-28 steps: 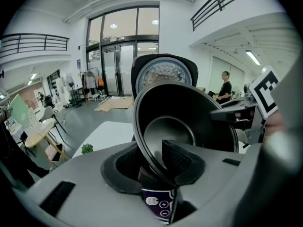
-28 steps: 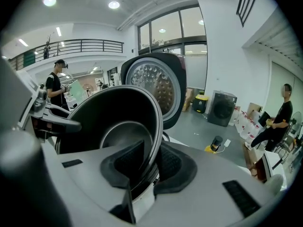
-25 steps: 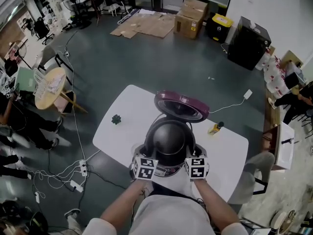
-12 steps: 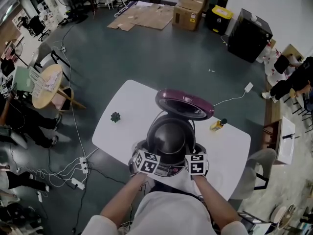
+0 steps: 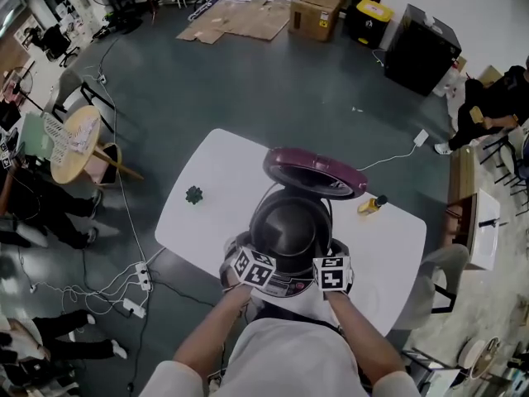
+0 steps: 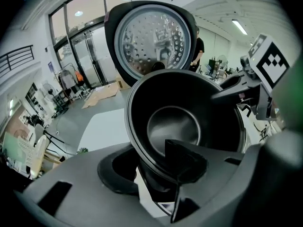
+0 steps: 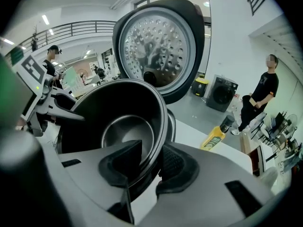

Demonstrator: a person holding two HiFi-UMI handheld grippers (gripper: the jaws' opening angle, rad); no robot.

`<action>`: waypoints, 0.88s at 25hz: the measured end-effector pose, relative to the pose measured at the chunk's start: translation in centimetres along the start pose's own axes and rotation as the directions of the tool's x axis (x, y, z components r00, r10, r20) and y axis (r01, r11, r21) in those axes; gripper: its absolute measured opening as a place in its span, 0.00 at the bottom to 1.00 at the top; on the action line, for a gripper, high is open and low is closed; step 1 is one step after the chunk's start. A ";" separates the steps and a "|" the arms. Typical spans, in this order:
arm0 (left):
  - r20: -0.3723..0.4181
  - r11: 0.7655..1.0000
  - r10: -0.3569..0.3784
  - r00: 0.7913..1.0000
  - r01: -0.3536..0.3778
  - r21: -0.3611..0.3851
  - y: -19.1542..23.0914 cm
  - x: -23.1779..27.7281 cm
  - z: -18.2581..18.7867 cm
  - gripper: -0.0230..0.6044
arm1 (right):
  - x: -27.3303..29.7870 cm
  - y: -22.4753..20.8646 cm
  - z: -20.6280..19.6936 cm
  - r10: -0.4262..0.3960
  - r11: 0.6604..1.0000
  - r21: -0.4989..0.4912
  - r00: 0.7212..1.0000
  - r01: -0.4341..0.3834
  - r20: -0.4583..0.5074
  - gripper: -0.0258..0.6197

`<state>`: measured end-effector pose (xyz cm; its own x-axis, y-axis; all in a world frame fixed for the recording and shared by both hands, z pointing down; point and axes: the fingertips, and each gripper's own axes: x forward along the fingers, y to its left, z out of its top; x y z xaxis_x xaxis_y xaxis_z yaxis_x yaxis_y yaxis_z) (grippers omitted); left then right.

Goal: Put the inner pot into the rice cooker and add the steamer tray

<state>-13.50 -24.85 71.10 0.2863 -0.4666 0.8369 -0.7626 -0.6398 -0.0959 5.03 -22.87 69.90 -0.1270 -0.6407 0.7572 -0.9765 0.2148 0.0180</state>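
Note:
The dark inner pot (image 5: 289,226) hangs over the mouth of the rice cooker (image 5: 285,288), whose maroon lid (image 5: 314,172) stands open behind it. My left gripper (image 5: 256,265) has the pot's near-left rim between its pads, and my right gripper (image 5: 331,271) has the near-right rim. In the left gripper view, the pot (image 6: 175,122) fills the frame and its rim runs through the left gripper (image 6: 151,167). The right gripper view shows the rim of the pot (image 7: 123,122) pinched in the right gripper (image 7: 149,167). Both pairs of jaws have just been opening a little. No steamer tray is in view.
The cooker stands on a white table (image 5: 215,188), with a yellow bottle (image 5: 369,205) to its right and a small green object (image 5: 194,194) to its left. A white cable runs off the far edge. A chair (image 5: 434,279) stands at the right end. People stand around the room.
Both grippers have sunk with the inner pot, which now sits lower in the rice cooker's mouth. The head camera has drifted a little.

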 end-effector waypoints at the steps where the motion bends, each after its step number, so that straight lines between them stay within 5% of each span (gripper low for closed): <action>1: -0.010 1.000 0.001 1.000 -0.001 0.003 0.1 0.2 -0.1 0.33 | 0.1 0.0 0.0 -0.002 1.000 0.002 1.000 0.002 0.002 0.22; 8: -0.051 1.000 0.013 0.999 -0.013 0.018 0.5 1.5 -0.4 0.35 | 0.9 -0.1 0.0 -0.008 1.000 0.015 1.000 0.008 -0.001 0.22; 12: -0.063 0.984 0.103 0.993 -0.092 0.151 0.8 2.2 -0.6 0.47 | 1.4 -0.4 0.0 0.000 0.999 0.039 1.000 0.000 -0.004 0.21; 22: -0.064 0.993 0.067 0.996 -0.061 0.101 1.5 3.5 -1.0 0.59 | 2.9 -0.6 -0.6 -0.021 1.000 0.007 0.997 0.021 -0.078 0.23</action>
<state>-14.21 -26.80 74.38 0.1965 -0.4687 0.8612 -0.7162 -0.6686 -0.2004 5.38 -24.44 72.48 -0.0928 -0.5855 0.8054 -0.9802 0.1958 0.0294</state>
